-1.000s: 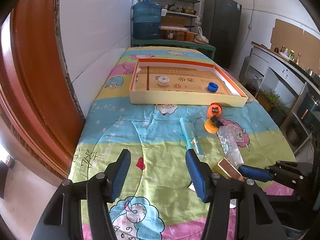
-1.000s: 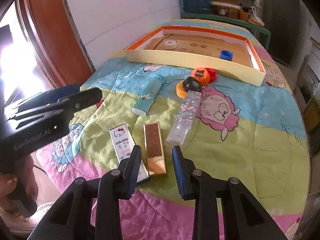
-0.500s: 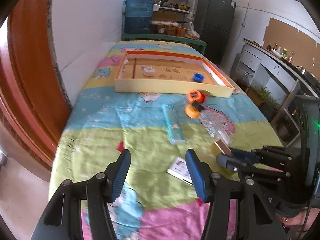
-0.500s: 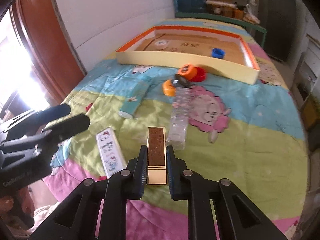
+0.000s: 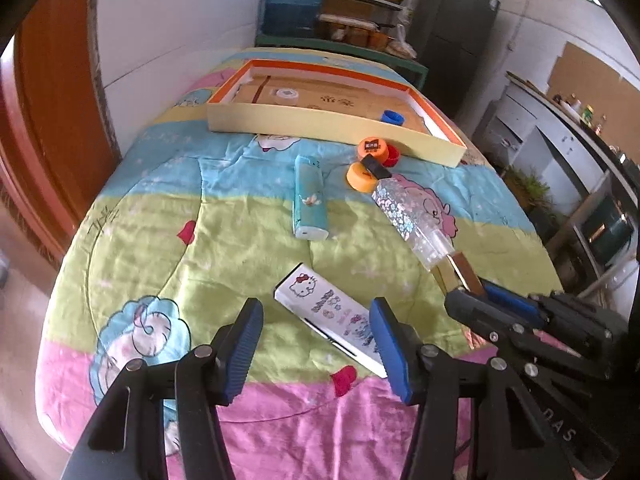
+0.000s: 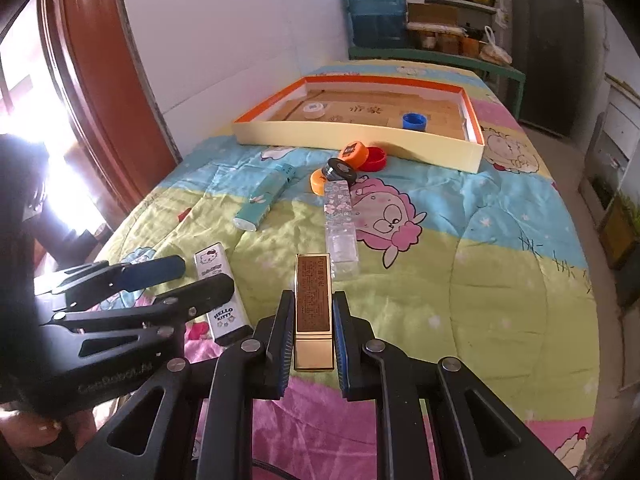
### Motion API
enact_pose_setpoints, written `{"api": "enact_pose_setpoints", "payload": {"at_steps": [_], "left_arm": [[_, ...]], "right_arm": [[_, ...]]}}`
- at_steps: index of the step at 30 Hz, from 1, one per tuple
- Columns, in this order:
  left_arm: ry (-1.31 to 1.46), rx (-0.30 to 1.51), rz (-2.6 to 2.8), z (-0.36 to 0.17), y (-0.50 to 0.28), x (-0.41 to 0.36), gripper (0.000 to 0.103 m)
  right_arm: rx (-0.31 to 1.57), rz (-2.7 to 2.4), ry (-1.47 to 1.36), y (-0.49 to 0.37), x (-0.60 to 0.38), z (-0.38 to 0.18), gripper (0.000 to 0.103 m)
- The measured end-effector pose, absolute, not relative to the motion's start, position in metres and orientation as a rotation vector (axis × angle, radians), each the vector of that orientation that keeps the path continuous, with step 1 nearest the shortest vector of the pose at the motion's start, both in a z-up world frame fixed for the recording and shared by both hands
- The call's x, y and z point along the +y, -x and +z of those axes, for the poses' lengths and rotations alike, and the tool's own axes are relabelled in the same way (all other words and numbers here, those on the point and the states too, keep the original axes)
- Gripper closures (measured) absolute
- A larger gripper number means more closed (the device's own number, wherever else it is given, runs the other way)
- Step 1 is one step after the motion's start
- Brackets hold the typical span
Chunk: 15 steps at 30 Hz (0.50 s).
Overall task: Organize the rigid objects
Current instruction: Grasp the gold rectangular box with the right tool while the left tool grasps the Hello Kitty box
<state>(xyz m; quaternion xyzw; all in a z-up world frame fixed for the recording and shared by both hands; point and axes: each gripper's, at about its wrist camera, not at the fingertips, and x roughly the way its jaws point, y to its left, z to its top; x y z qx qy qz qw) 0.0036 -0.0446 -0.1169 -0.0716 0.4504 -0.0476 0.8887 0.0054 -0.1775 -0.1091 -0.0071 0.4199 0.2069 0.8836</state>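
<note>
Right now the glossy gold rectangular box (image 6: 313,308) is sitting clamped between the ribbed blue pads of the right gripper (image 6: 310,334), just above the quilted cartoon bedspread (image 6: 460,248). Beside it, the left gripper (image 5: 316,344) is gaping wide around the flat white Hello Kitty box (image 5: 330,312).

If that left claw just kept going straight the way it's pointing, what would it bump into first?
Probably the white Hello Kitty box, which lies just ahead between the open left gripper's fingers. Depth is uncertain; it might pass above the box.
</note>
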Motion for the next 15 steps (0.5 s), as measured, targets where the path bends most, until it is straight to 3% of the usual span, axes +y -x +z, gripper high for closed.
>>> {"api": "enact_pose_setpoints", "payload": {"at_steps": [13, 15], "left_arm": [[0.173, 0.959, 0.001, -0.123, -0.016, -0.063, 0.047], [0.168, 0.951, -0.02, -0.123, -0.018, -0.065, 0.053]], "right_arm": [[0.839, 0.49, -0.058, -0.006, -0.201, -0.107, 0.085], [0.834, 0.495, -0.067, -0.008, -0.204, -0.107, 0.085]]}}
